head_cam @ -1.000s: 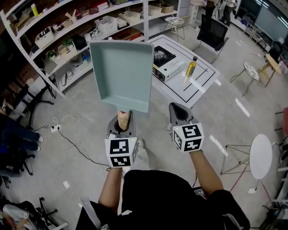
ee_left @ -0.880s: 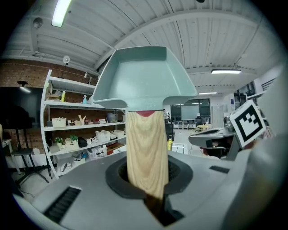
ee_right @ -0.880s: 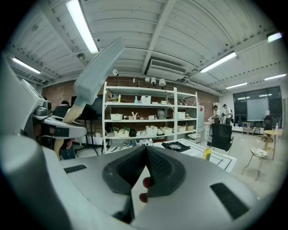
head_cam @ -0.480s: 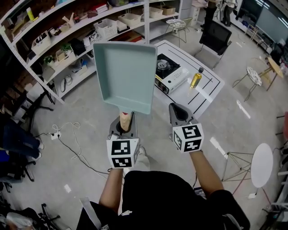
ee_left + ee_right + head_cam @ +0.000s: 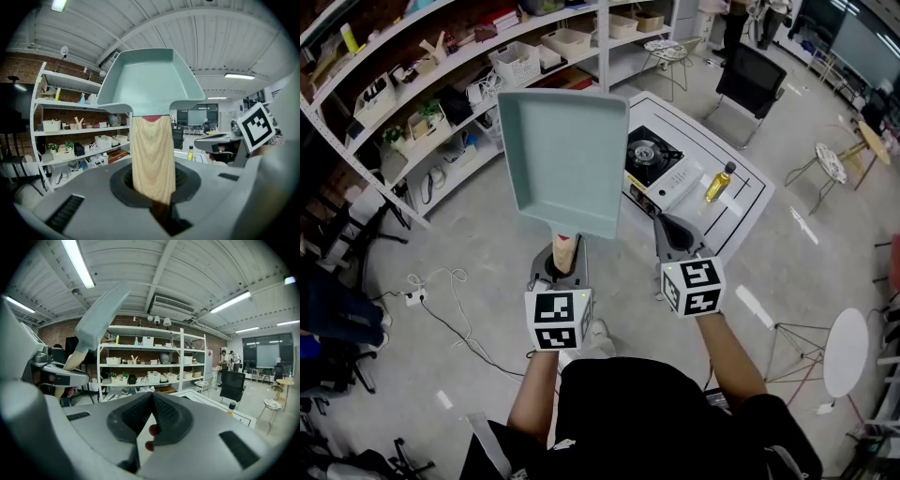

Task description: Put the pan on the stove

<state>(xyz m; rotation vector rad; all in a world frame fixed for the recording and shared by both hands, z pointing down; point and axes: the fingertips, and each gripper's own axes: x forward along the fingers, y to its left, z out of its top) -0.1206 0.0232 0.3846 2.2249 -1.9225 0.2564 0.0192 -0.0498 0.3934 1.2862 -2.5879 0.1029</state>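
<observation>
Two things have changed over the last second in the head view. The desk (image 5: pixel 741 202) and the stove (image 5: pixel 649 164) on it have slid down and toward the centre of the frame, and the bottle (image 5: pixel 719 181) beside the stove has drifted the same way. This is read as an approach toward the desk. The task is judged to be in its carrying stage, with the pan (image 5: pixel 562 155) not yet set down.

The pan is held in the air, well apart from the stove, which lies at about 3 o'clock from the pan's body. The shelves (image 5: pixel 441 84) stand behind at 10 o'clock.

The pan's long axis runs from 6 to 12 o'clock. The wooden handle (image 5: pixel 562 251) is at the near end and the far rim points ahead. The hollow side is turned up toward the head camera.

The left hand-held gripper (image 5: pixel 561 269) is clamped narrowly on the handle, as is seen plainly in its own view (image 5: pixel 157 197), and this grip has not altered. The right hand-held gripper (image 5: pixel 673 239) is carried alongside at 3 o'clock. Its jaws are closed together and nothing is held between them (image 5: pixel 151 413).
</observation>
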